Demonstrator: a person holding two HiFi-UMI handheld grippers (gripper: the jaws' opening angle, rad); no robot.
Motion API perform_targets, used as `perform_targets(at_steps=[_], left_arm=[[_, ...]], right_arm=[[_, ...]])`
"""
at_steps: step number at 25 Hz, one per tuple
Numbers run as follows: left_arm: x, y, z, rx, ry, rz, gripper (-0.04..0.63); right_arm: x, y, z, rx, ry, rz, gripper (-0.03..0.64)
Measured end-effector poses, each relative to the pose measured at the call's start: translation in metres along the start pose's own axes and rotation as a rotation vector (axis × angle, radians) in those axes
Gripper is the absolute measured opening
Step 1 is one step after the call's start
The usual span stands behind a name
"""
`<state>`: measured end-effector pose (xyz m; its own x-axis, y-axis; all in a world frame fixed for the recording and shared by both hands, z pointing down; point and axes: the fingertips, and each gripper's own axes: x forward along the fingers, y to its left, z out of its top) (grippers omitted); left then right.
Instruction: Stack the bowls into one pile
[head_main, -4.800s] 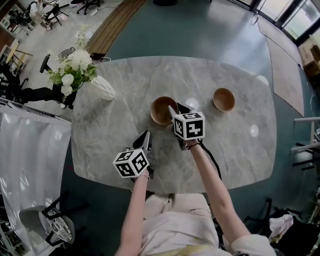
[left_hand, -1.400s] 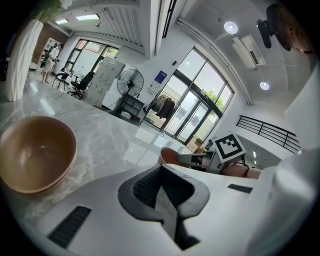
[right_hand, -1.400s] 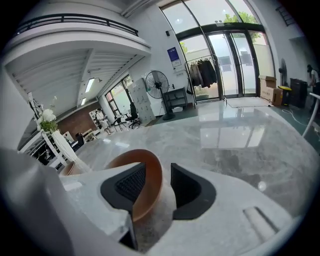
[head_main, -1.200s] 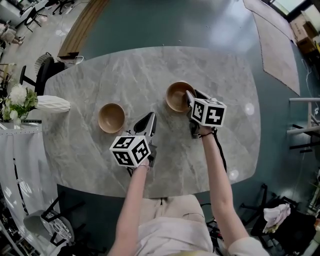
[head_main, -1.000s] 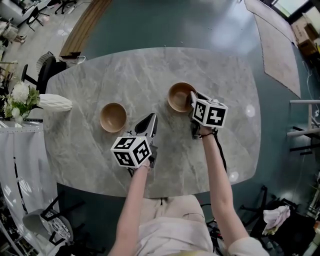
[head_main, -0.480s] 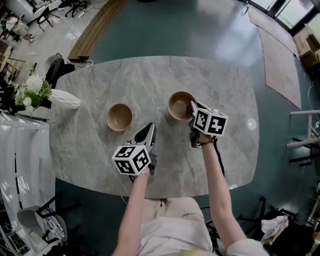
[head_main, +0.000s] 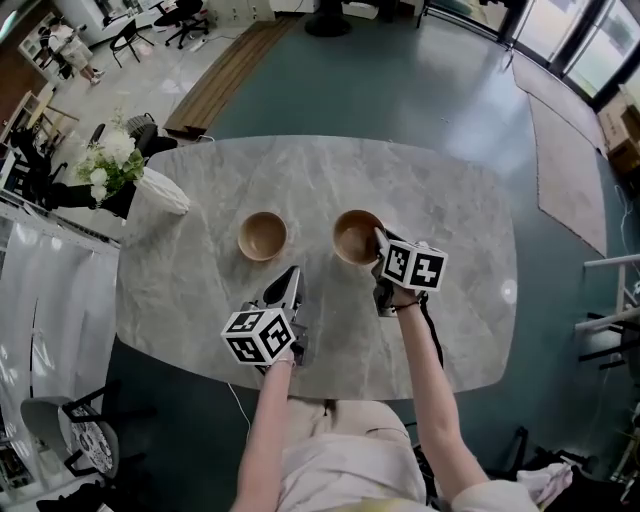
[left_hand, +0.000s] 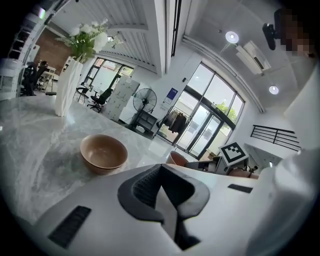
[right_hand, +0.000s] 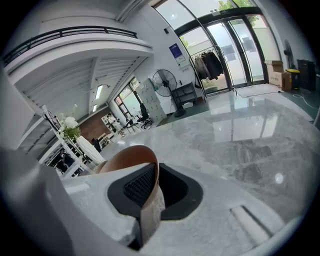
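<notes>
- The right gripper (head_main: 379, 243) has carried its bowl (head_main: 352, 236) sideways. The second bowl (head_main: 263, 236) on the table (head_main: 450, 200) is nearer to it now than a second ago.
- Its jaws are almost closed and pinch the rim of that bowl.
- I think the piling step is close. The held bowl must go over the second bowl and down into it.
- The left gripper (head_main: 291, 278) has its jaws pressed together with nothing in them. The second bowl sits just ahead of its tips, a little to the left.
- The head view shows the gap between the bowls from above.
- Only the right gripper view shows the rim between the jaws.
- The left gripper view shows the second bowl flat on the table.
</notes>
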<state>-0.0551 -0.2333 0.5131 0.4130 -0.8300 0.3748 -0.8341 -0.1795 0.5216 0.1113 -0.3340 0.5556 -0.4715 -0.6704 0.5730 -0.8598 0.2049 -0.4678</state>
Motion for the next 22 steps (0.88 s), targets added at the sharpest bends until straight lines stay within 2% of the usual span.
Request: perform_targets(at_steps=[12, 22], left_arm=[[-0.057, 0.032, 0.005, -0.054, -0.082, 0.095, 0.000], [-0.079, 0.072, 0.012, -0.087, -0.098, 0.147, 0.000]], right_arm=[[0.001, 0.066, -0.010, -0.037, 0.022, 0.106, 0.028], [0.034, 0.122, -0.019, -0.068, 0.046, 0.182, 0.028]])
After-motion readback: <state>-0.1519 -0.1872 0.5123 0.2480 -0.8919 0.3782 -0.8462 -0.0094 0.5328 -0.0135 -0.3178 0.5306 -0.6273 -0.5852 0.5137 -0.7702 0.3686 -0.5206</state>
